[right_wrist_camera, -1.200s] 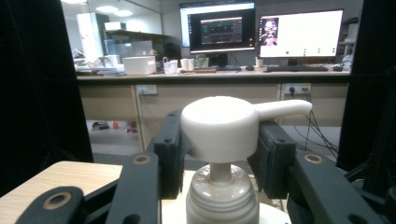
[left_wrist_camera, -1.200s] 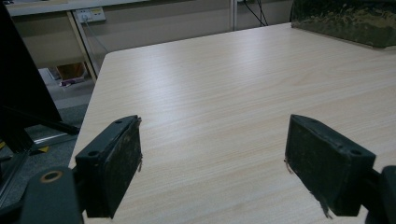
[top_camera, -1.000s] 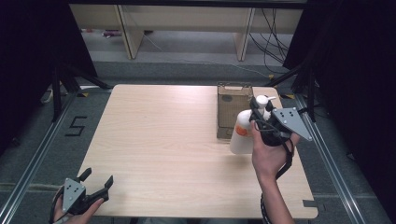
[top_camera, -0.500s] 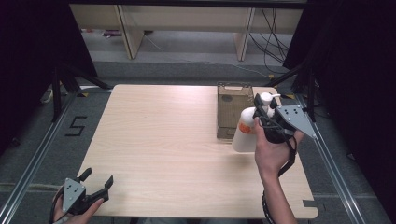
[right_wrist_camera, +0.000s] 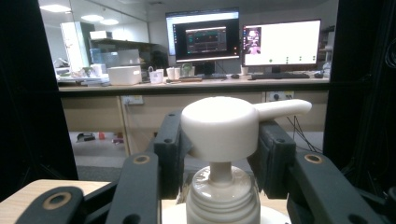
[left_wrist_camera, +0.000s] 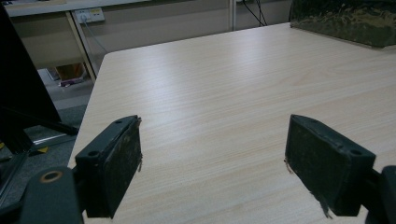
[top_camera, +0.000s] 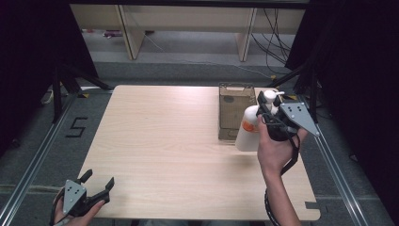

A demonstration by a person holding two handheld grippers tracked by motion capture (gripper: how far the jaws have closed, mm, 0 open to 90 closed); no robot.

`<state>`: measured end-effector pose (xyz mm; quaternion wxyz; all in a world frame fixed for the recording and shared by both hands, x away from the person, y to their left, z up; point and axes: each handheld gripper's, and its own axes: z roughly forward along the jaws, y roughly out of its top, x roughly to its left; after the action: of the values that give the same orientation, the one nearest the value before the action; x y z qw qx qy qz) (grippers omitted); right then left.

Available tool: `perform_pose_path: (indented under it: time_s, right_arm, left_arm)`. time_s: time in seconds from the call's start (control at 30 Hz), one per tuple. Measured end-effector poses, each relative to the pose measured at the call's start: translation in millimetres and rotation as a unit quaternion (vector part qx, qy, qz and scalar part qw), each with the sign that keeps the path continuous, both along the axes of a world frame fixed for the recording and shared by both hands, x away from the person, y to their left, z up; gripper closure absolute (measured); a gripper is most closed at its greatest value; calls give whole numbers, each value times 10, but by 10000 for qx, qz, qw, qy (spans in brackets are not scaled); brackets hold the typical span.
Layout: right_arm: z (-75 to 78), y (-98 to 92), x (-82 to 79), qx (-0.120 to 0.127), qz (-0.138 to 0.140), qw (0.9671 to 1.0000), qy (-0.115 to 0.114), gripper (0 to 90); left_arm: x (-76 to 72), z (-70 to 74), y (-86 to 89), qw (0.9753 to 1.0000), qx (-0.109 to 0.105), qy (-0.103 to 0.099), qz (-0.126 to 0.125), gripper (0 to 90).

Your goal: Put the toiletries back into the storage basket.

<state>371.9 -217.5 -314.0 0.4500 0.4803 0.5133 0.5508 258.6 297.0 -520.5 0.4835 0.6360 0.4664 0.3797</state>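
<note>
A: White plastic, that was the pump bottle (top_camera: 248, 133), with an orange mark on its side. Where did it stand, taking the brown box (top_camera: 234, 111) as the landmark?

B: Just beside the box, on its right flank toward the near corner, upright or nearly so. Whether its base met the wooden table (top_camera: 179, 155) I could not tell from the high view.

A: And the right gripper (top_camera: 268, 109)?

B: It was clamped on the bottle's neck. In the right gripper view the two black jaws pressed in from either side just under the pump head (right_wrist_camera: 219, 126), whose spout (right_wrist_camera: 282, 108) pointed off to the right. The right hand (top_camera: 274, 148) held the tool from the side nearer the person than the box.

A: The left gripper (top_camera: 96, 184)?

B: Well apart from the box, at the table's near left corner, gripped by the left hand (top_camera: 70, 212). Its jaws stood wide, with bare wood grain between them and nothing touching the pads (left_wrist_camera: 114, 165).

A: Could the box be seen from there?

B: Yes, its dark wall (left_wrist_camera: 343, 18) showed far across the table.
</note>
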Motion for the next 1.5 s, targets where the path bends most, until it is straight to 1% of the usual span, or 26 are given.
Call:
perform_pose_path:
  time_s: [0.1, 0.13, 0.17, 0.27, 0.33, 0.37, 0.43, 0.53, 0.6, 0.63, 0.67, 0.73, 0.77, 0.83, 0.87, 0.9, 1.03, 1.07, 1.13, 1.17, 1.2, 1.23, 1.3, 1.33, 1.37, 1.5]
  right_arm:
    - [27, -3, 12, -13, -23, 10000, -16, 599]
    - [37, 6, 10, 64, -18, 10000, 12, 599]
    - [58, -5, 26, -2, -25, 10000, -60, 599]
    - [78, -2, 37, 23, -36, 10000, -61, 598]
    - [95, 1, 50, 40, -49, 10000, -56, 599]
    - [104, -2, 62, 1, -53, 10000, -55, 598]
    - [116, 1, 83, 33, -49, 10000, -56, 598]
    - [131, -6, 112, -34, -77, 9999, -86, 598]
    - [141, -1, 130, -50, -85, 9999, -59, 598]
    - [146, -2, 144, -59, -78, 9999, -68, 598]
    - [154, 1, 147, -19, -77, 10000, -39, 598]
    - [172, -1, 161, -17, -89, 10000, 3, 598]
    - [179, -3, 175, -17, -80, 9999, -59, 598]
    - [202, -8, 191, -64, -96, 9999, -29, 599]
    - [206, 1, 198, 2, -99, 9999, -46, 598]
    - [213, -6, 212, -48, -109, 9999, -88, 598]
    - [240, -12, 253, -50, -130, 9999, -31, 599]
    - [240, -12, 253, -50, -130, 9999, -31, 599]
    - [243, -14, 279, -43, -127, 9999, -107, 598]
    - [247, -18, 284, -68, -146, 9998, -66, 599]
    - [255, -8, 288, 10, -143, 9999, -32, 598]
    - [258, -12, 306, -33, -148, 9998, -96, 598]
    - [275, -6, 306, -3, -147, 9999, -9, 599]
    - [280, -15, 317, -39, -159, 9998, -72, 598]
    - [287, -9, 322, 10, -162, 9999, -39, 598]
    - [305, -18, 374, -15, -187, 9998, -40, 598]
  left_arm:
    - [3, -2, 0, 10000, -6, -17, -14, 177]
    - [3, -2, 0, 10000, -10, -18, -12, 177]
    - [3, -2, 0, 10000, -9, -22, -15, 177]
    - [0, 3, 3, 10000, 32, -11, -21, 177]
    - [2, -2, -1, 10000, -16, -17, -14, 177]
    - [3, -1, 0, 10000, -7, -21, -16, 177]
    - [3, -2, -1, 10000, -10, -20, -19, 177]
    - [0, 4, 1, 10000, 40, 10, -24, 177]
    - [6, -2, 0, 10000, 15, -49, -51, 177]
    - [1, 3, 1, 10000, 35, -1, -25, 177]
    - [5, -5, -3, 10000, -32, -16, -17, 177]
    - [6, -5, -2, 10000, -29, -17, -13, 177]
    - [6, -5, -3, 10000, -26, -14, -14, 177]
    - [4, 0, 1, 10000, 21, -4, -25, 177]
    - [5, -3, 0, 10000, 0, -8, -20, 177]
    - [4, -5, -3, 10000, -29, -8, -9, 177]
    - [3, 0, 1, 10000, 21, -2, -21, 177]
    - [6, -5, -3, 10000, -24, -9, -20, 177]
    - [5, -3, -1, 10000, -6, -7, -17, 177]
    - [4, -4, -3, 10000, -32, -7, -8, 177]
    - [5, -5, -2, 10000, -31, -14, -11, 177]
    - [5, -5, -2, 10000, -34, -13, -10, 177]
    - [4, -4, -3, 10000, -26, -9, -9, 177]
    - [5, -4, -3, 10000, -24, -9, -13, 176]
    - [4, -4, -3, 10000, -22, -7, -11, 177]
    - [5, -4, -3, 10000, -27, -7, -8, 177]
